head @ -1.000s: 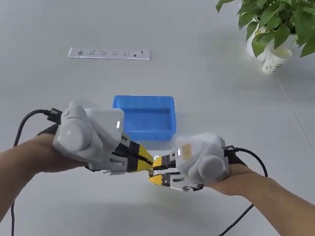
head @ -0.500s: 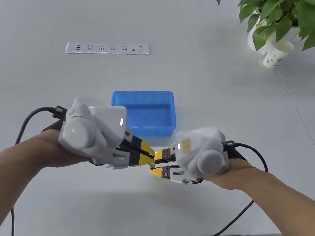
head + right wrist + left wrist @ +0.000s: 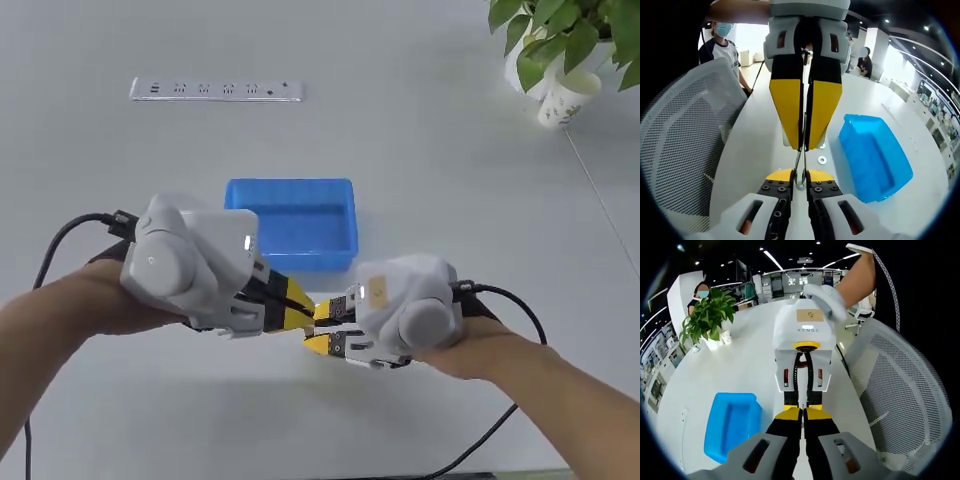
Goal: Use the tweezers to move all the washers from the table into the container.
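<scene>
In the head view my left gripper and right gripper meet tip to tip just in front of the blue container. The right gripper view shows thin metal tweezers running from the left gripper's shut yellow jaws down into my right gripper's own jaws, which are also shut on them. A small washer lies on the white table beside the container. In the left gripper view my left gripper is shut and faces the right gripper, with the container to the left.
A white power strip lies at the far side of the table. A potted plant stands at the far right. A mesh chair sits beside the table edge. Cables trail from both grippers toward the near edge.
Both grippers stay tip to tip in front of the container. The head camera has shifted a little, so everything sits slightly higher in the picture.
</scene>
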### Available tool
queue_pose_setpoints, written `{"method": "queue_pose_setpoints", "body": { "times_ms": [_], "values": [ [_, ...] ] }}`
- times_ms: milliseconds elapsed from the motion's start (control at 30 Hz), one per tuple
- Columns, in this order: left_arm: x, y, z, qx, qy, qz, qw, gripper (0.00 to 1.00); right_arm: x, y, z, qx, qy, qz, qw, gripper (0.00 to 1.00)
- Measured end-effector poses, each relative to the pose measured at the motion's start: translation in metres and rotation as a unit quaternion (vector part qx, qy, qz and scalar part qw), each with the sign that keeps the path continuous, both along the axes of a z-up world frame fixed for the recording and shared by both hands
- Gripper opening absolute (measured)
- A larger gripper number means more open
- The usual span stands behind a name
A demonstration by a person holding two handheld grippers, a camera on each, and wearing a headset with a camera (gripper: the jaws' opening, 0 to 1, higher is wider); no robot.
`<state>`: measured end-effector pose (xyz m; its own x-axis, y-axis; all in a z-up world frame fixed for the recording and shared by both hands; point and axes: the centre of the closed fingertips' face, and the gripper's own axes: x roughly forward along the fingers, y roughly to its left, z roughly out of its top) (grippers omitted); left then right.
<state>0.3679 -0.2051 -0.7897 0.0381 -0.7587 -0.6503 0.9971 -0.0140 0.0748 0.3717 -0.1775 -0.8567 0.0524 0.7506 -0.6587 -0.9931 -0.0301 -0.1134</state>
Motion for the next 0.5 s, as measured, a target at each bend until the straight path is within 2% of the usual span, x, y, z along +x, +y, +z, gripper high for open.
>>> {"method": "queue_pose_setpoints", "body": {
  "times_ms": [500],
  "values": [
    [-0.0024, -0.0011, 0.0001, 0.007, 0.002, -0.003, 1.0, 0.04, -0.002, -0.001, 0.0, -0.001, -0.001, 0.001, 1.0, 0.11]
  ]
}}
